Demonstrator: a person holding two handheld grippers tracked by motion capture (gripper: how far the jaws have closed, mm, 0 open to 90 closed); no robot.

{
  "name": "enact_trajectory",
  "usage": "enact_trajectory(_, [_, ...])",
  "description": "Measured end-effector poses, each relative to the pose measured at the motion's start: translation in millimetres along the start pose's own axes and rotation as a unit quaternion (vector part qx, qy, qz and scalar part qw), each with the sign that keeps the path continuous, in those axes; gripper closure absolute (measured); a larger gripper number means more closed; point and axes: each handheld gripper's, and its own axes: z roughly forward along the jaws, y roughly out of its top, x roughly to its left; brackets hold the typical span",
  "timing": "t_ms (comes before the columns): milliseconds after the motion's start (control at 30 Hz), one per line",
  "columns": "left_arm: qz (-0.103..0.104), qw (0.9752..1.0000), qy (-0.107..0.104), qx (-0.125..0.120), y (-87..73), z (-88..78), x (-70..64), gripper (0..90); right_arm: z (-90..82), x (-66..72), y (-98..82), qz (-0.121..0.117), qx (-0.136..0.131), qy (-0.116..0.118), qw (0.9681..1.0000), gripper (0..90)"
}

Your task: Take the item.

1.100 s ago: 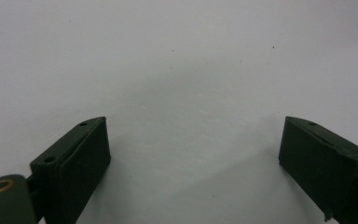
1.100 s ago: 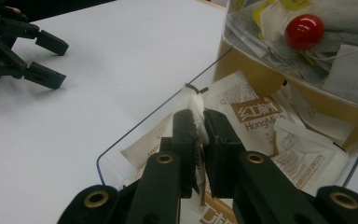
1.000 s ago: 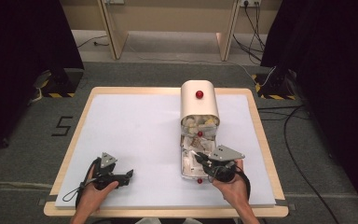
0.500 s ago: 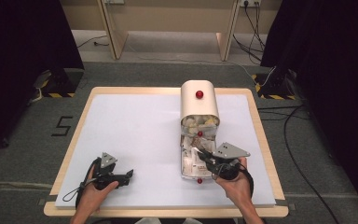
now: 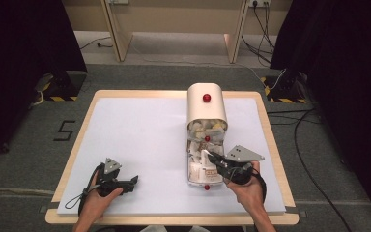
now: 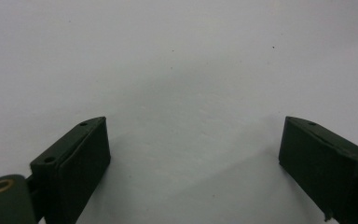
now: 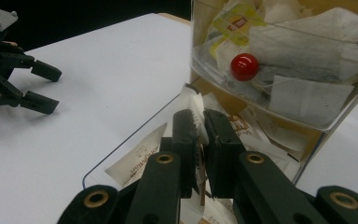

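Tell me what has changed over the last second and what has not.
The right gripper, its fingers shut on a white tea bag sachet in the clear drawer of the dispenser, has lifted slightly and drawn a little toward the person. The sachet appears to be coming up with it. The left gripper stays open, resting on the white table; the dispenser has not moved.

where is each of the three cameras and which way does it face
High view: above the person's side, looking forward and down on the table; both hands and forearms show.
Left gripper view: on the left gripper, facing bare white tabletop; its open jaws show.
Right gripper view: on the right gripper, facing the clear-drawered tea bag box, pinching a tea bag.
Shared: left gripper, box, red knob.
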Motion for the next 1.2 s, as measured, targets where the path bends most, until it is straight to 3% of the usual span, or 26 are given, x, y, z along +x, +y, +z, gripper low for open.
enact_trajectory(467, [0.000,1.0000,0.000,0.000,0.0,0.0,0.0,8.2,-7.6,-8.1,1.4,0.008,-0.009,-0.010,0.9999,83.5])
enact_trajectory(1200, [0.001,1.0000,0.000,0.000,0.0,-0.1,0.3,8.2,-32.1,-33.1,1.0,0.026,-0.029,-0.050,0.9980,83.5])
